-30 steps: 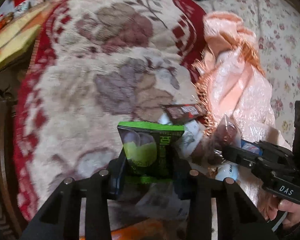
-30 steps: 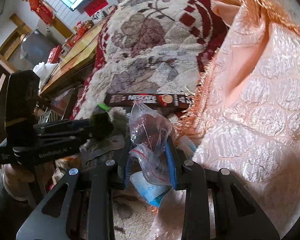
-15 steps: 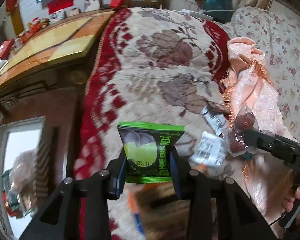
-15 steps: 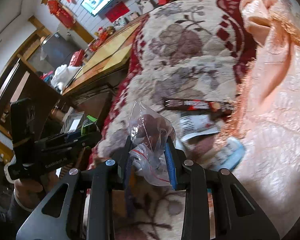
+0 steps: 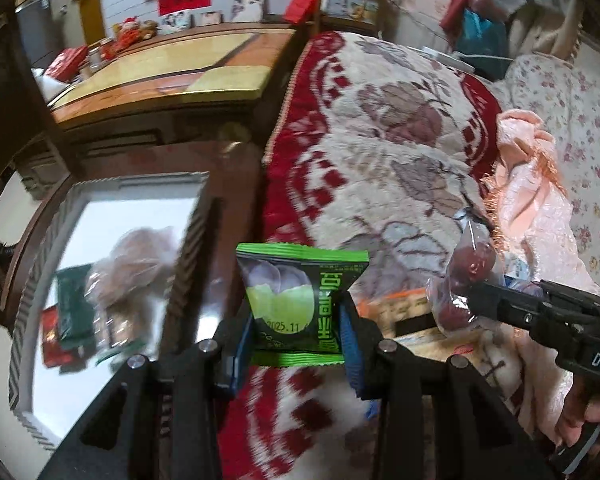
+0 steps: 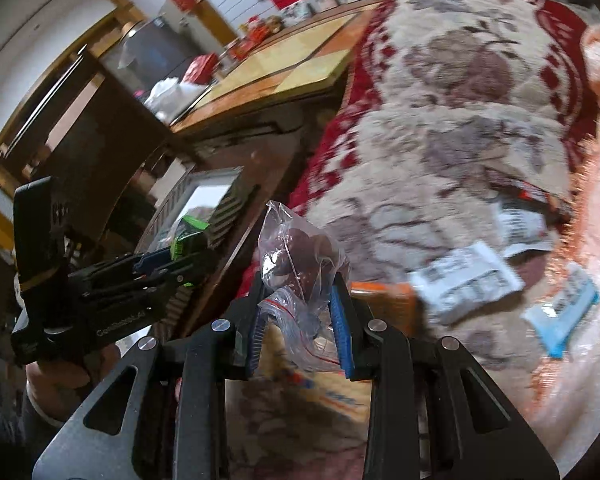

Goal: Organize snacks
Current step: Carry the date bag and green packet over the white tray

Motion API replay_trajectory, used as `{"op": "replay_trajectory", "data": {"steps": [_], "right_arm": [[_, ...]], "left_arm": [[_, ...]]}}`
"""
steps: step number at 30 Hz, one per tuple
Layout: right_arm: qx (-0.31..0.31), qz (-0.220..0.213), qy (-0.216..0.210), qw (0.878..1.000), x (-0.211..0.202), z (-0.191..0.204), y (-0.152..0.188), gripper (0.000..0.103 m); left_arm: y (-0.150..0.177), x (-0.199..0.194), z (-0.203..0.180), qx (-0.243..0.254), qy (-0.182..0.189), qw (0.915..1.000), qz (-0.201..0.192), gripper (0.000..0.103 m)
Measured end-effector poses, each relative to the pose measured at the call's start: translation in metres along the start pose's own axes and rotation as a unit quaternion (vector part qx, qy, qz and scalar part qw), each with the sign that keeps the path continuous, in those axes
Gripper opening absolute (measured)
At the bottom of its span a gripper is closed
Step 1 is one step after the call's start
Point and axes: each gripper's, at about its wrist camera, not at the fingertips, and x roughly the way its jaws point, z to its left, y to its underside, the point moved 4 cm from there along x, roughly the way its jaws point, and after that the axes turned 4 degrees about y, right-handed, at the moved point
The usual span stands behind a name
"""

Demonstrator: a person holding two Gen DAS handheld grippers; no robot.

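My left tongs point(image 5: 296, 332) pinch green packet point(image 5: 300, 304) stamped "2025.11"; right tongs point(image 6: 302, 316) pinch clear date bag point(image 6: 300, 256). White tray point(image 5: 100, 240) with snacks left, blanket point(image 5: 380, 160) ahead.

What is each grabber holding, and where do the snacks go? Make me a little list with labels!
left gripper: shut on green packet
right gripper: shut on clear bag of dark red fruits
white tray: left of the blanket, already holds some snacks
blanket: white packets and a blue packet lie on it
pink cloth: right of the blanket
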Motion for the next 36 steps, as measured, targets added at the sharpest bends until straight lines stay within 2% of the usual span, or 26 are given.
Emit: {"op": "replay_trajectory", "data": {"steps": [7, 20, 28, 36], "right_arm": [[-0.041, 0.027, -0.015, 0.999, 0.023, 0.047, 0.007, 0.029], [-0.122, 0.058, -0.044, 0.990, 0.060, 0.127, -0.003, 0.029], [-0.159, 0.082, -0.054, 0.982, 0.082, 0.167, -0.001, 0.029], [-0.186, 0.108, -0.058, 0.975, 0.107, 0.195, 0.005, 0.029]], "left_arm": [[0.013, -0.019, 0.042, -0.028, -0.024, 0.9992, -0.013, 0.041], [0.036, -0.045, 0.120, -0.096, -0.061, 0.9931, -0.027, 0.041], [0.051, -0.043, 0.157, -0.131, -0.080, 0.9880, -0.021, 0.041], [0.062, -0.035, 0.177, -0.155, -0.088, 0.9839, -0.012, 0.041]]}}
